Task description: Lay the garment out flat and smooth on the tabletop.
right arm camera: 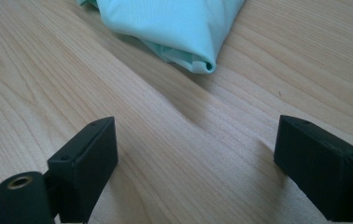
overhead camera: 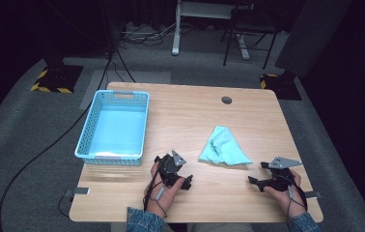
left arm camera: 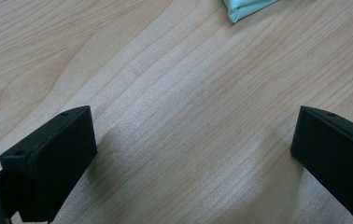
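Observation:
A crumpled light turquoise cloth (overhead camera: 222, 147) lies on the wooden table (overhead camera: 195, 116), right of centre. My left gripper (overhead camera: 188, 181) rests low over the table near its front edge, below and left of the cloth, jaws wide apart with bare wood between them. In the left gripper view (left arm camera: 193, 154) a corner of the cloth (left arm camera: 247, 8) peeks in at the top. My right gripper (overhead camera: 253, 182) sits at the front right, just right of the cloth, also open and empty. In the right gripper view (right arm camera: 195, 163) the cloth (right arm camera: 170, 23) lies a short way ahead of the jaws.
A light blue perforated plastic basket (overhead camera: 114, 126) stands on the table's left side, with nothing visible inside. A round cable hole (overhead camera: 226, 100) sits near the far edge. Beyond the table, cables and desk legs (overhead camera: 175, 34) stand on grey carpet.

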A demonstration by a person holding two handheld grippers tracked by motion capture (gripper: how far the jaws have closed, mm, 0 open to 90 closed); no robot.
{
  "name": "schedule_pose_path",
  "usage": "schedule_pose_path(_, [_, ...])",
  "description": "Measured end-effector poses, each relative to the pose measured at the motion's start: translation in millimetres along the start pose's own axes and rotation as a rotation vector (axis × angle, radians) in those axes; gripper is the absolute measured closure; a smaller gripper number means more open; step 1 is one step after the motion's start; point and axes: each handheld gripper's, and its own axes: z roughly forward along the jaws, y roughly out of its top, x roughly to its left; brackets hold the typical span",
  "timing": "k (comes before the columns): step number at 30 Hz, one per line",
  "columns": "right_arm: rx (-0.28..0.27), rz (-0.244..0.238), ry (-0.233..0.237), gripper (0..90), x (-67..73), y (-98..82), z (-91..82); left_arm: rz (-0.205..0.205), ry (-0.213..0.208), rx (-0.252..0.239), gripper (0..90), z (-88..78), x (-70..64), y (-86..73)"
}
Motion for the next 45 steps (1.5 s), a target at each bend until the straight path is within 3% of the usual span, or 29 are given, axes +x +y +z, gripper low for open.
schedule_pose_path(30, [0.003,-0.007,0.005,13.3,-0.1,0.1,0.1,-0.005,-0.001,0.001,0.1,-0.2,-0.2,-0.3])
schedule_pose_path(36, [-0.004,0.007,-0.007,18.3,-0.3,-0.4,-1.4,-0.005,0.0,0.0,0.2,-0.4,0.0,-0.4])
schedule_pose_path(39, [0.012,-0.001,-0.004,20.3,1.0,2.7,-3.2,-0.007,0.001,0.0,0.1,-0.5,-0.1,-0.6])
schedule_pose_path(45, [-0.008,-0.019,-0.005,21.8,4.7,17.9,-9.6,-0.003,0.002,0.001,0.1,-0.8,0.2,-0.8])
